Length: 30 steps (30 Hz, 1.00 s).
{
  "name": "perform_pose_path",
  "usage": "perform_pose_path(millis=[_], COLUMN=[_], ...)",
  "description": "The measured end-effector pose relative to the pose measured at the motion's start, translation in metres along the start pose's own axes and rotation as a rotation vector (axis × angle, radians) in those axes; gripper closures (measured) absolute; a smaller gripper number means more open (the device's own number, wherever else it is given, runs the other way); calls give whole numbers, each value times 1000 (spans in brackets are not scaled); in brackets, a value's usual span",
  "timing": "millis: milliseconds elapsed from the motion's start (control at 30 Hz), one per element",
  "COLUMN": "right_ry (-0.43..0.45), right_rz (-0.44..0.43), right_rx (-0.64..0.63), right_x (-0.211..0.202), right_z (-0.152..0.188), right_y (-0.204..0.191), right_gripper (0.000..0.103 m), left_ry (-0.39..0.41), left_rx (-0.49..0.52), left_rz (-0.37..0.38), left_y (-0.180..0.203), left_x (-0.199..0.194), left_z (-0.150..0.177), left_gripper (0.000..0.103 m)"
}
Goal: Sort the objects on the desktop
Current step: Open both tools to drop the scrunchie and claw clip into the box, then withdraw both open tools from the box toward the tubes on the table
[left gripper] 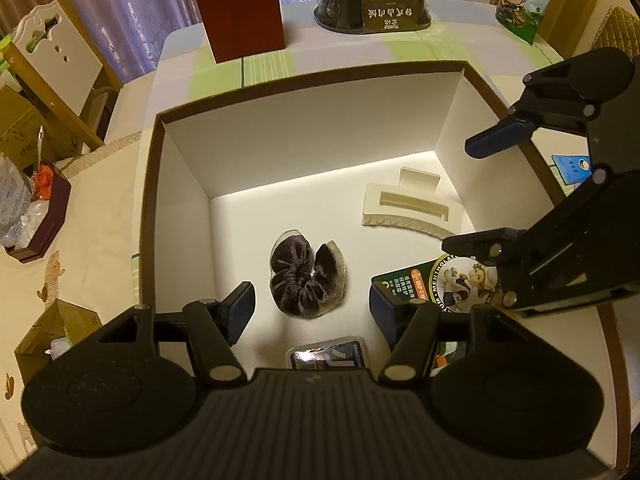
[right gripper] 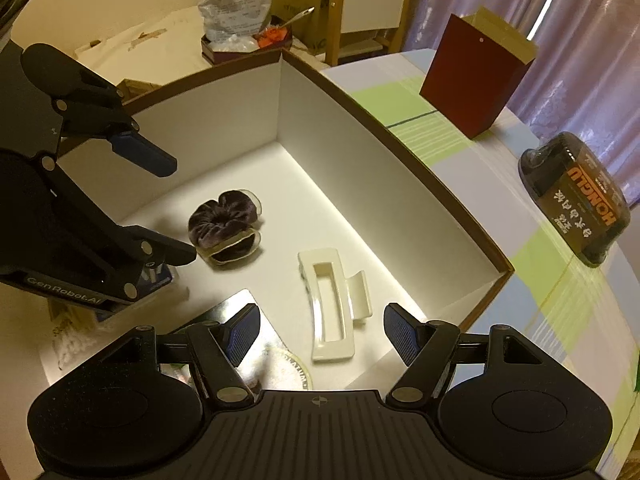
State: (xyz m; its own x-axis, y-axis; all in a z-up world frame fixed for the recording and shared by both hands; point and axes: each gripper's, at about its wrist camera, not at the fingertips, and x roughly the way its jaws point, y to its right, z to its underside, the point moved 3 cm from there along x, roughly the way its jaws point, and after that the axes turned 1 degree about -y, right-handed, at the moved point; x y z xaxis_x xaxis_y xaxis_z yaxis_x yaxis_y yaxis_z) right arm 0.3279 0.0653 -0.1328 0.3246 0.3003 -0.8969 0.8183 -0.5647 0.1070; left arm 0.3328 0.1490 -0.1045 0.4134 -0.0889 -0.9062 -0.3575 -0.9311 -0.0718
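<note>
A white-walled box with a brown rim (left gripper: 148, 200) holds a purple velvet scrunchie (left gripper: 308, 276), a cream hair claw (left gripper: 412, 208), a green Mentholatum packet (left gripper: 436, 284) and a small shiny packet (left gripper: 328, 354). My left gripper (left gripper: 312, 312) hangs open over the box floor, its fingers either side of the scrunchie's near end and holding nothing. In the right wrist view my right gripper (right gripper: 320, 332) is open just above the hair claw (right gripper: 332, 304), empty. The left gripper (right gripper: 168, 208) shows there beside the scrunchie (right gripper: 224, 224). The right gripper (left gripper: 476, 192) reaches in over the box's right wall.
On the checked tablecloth behind the box stand a dark red paper bag (left gripper: 240, 12), a black HONGLU bowl (left gripper: 372, 0) and a green snack bag (left gripper: 520, 0). A dark octagonal box (left gripper: 40, 208) of clutter sits left. A blue card (left gripper: 568, 168) lies right of the box.
</note>
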Motion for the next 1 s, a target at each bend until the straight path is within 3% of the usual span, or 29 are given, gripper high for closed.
perform_pose_path(millis=[533,767,833,867,1000], right_ry=[72,107,121,135,172], right_rz=[-8,-17,-14,-8,-10], right_rx=[46,73,86,88,100], right_x=[-41,-61,-67,-72,-89], right_z=[15,25,29,32,43], right_y=[-16,-25,-28,-30,-36], right_gripper=[32,31,9,5,5], left_ry=[55,84,93,97,112], left_rx=[3,6,4,1,-13], left_rz=[-52,-92,-103,-106,-112], left_y=[11,21,25,27,32], left_x=[-43,-69,-77,-81,-97], left_z=[18,32,36,39,47], left_gripper=[39,22,19,18,14])
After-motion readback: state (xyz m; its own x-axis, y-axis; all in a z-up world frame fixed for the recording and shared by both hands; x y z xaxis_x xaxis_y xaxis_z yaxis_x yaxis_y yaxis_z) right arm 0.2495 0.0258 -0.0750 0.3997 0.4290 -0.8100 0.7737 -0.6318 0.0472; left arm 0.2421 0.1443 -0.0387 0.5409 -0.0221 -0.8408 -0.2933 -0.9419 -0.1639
